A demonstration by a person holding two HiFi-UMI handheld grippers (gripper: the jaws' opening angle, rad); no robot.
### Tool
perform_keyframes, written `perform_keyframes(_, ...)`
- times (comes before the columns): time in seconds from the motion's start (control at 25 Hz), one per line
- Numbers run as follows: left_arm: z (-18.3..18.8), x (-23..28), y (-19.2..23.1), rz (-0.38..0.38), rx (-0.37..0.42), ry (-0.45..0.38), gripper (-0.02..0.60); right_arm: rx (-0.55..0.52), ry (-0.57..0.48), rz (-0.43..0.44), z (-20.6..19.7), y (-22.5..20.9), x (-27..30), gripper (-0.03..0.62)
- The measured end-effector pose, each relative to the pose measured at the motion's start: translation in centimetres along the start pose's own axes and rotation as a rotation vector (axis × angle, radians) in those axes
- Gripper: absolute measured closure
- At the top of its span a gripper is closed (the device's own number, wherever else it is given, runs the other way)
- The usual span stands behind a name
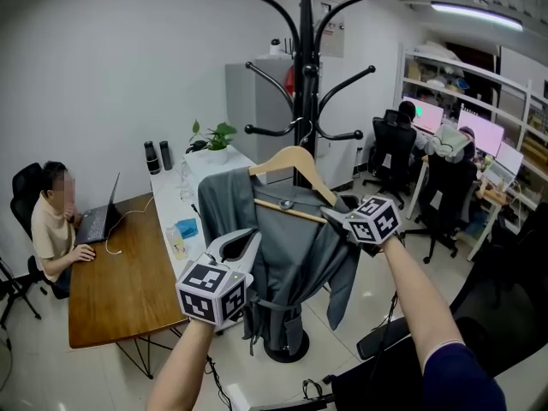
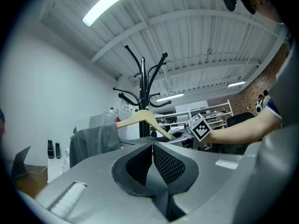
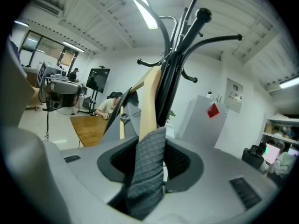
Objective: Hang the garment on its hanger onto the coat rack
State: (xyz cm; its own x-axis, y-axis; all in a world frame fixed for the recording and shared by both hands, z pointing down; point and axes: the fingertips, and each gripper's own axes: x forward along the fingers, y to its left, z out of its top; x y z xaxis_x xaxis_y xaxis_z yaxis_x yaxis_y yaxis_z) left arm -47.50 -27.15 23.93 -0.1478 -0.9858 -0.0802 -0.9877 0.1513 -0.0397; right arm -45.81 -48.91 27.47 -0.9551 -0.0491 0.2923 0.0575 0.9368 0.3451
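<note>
A black coat rack (image 1: 305,75) stands in the middle of the room. A wooden hanger (image 1: 291,157) carrying a grey garment (image 1: 291,238) is up against its pole, with the hook among the lower arms; whether it rests on one I cannot tell. My right gripper (image 1: 336,217) is at the hanger's right shoulder. In the right gripper view the jaws (image 3: 149,162) stand apart with a fold of grey fabric (image 3: 147,171) loose between them, below the hanger (image 3: 148,101). My left gripper (image 1: 246,241) is beside the garment's lower left, shut and empty (image 2: 153,146).
At the left, a person works on a laptop at a wooden desk (image 1: 120,272). A white table (image 1: 175,199) holds a plant and bottles. A grey cabinet (image 1: 257,101) stands behind the rack. Office chairs (image 1: 441,195) and people at monitors fill the right.
</note>
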Motion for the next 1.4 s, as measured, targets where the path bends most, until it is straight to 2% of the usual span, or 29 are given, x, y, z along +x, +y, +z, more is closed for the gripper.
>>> perform_keyframes(0.04,-0.1,-0.2,0.0,-0.002,0.0,0.0,0.581,0.013,-0.008,-0.027,-0.1,-0.2,-0.3,0.368)
perform_keyframes(0.08,-0.1,-0.5,0.0,-0.006,0.0,0.001,0.581,0.02,-0.016,-0.053,-0.2,-0.3,-0.6,0.327)
perform_keyframes(0.12,-0.3,-0.7,0.0,-0.011,-0.001,0.002,0.581,0.022,-0.026,-0.082,-0.2,-0.4,-1.1,0.315)
perform_keyframes(0.32,-1.4,-1.7,-1.6,-0.055,-0.02,0.024,0.581,-0.016,-0.109,-0.232,1.3,0.5,-6.1,0.312)
perform_keyframes(0.52,-3.4,-2.8,-3.2,-0.109,-0.058,0.058,0.581,-0.056,-0.149,-0.251,3.1,5.1,-9.6,0.313)
perform_keyframes(0.64,-4.4,-3.5,-4.2,-0.14,-0.074,0.071,0.581,0.002,-0.165,-0.246,2.4,8.3,-10.4,0.313)
perform_keyframes(0.84,-6.9,-4.6,-6.2,-0.19,-0.114,0.102,0.581,0.182,-0.191,-0.245,-1.1,14.0,-11.2,0.313)
perform_keyframes(0.96,-8.1,-5.1,-7.3,-0.22,-0.14,0.117,0.581,0.279,-0.213,-0.248,-2.5,17.3,-11.6,0.348)
perform_keyframes(1.08,-9.0,-5.8,-8.3,-0.241,-0.155,0.126,0.581,0.331,-0.223,-0.25,-3.0,19.7,-12.1,0.37)
perform_keyframes(1.12,-9.2,-6.1,-8.4,-0.244,-0.158,0.126,0.581,0.336,-0.228,-0.25,-3.1,20.5,-12.3,0.431)
perform_keyframes(1.24,-9.6,-6.7,-8.6,-0.247,-0.165,0.124,0.581,0.334,-0.241,-0.255,-3.3,22.0,-12.9,0.526)
perform_keyframes(1.4,-10.1,-7.0,-8.7,-0.246,-0.177,0.13,0.581,0.331,-0.224,-0.253,-3.9,23.0,-12.9,0.594)
